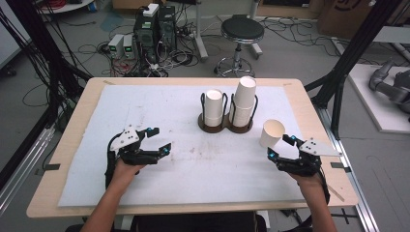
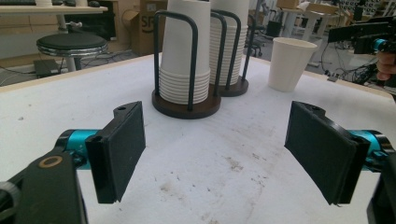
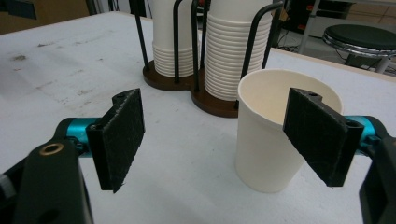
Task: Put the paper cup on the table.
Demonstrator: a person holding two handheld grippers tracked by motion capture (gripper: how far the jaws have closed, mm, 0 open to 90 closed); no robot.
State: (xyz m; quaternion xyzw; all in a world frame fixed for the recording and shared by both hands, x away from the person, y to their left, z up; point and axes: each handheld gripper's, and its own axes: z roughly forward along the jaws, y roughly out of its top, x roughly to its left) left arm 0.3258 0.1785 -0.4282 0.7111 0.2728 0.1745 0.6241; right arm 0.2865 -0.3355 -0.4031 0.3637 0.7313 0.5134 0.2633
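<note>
Nearest the lens in the right gripper view, two black jaws spread wide, nothing between them yet; just past them a single paper cup point(image 3: 275, 135), upright and mouth-up on the white mat point(image 3: 187, 154), overlapped at its right rim by the right-hand jaw, contact impossible to confirm. Seen from above, right gripper point(image 1: 279, 146) just beside the same cup point(image 1: 271, 133), near the right edge of the table point(image 1: 309, 104); left gripper point(image 1: 159, 139) well apart on the mat's left half, likewise wide open and empty. Behind, close to the loose cup, a dark two-post cup holder point(image 1: 226, 124) with two stacks of upturned cups point(image 1: 243, 99), the right stack taller.

Probably the approach to a grasp on the loose cup, not yet made. Best done by sliding forward and a little to the right until the cup sits squarely between both pads; closing on the middle of the wall rather than the rim, since thin paper likely to buckle or pop free under a hard or lopsided squeeze; keeping the jaws level so the cup stays upright; closing gently and stopping at first firmness. Worth minding the holder's wire posts point(image 3: 256, 42) just behind, close enough to catch a careless lift. Left gripper better kept clear, or ready to steady the holder if needed.
</note>
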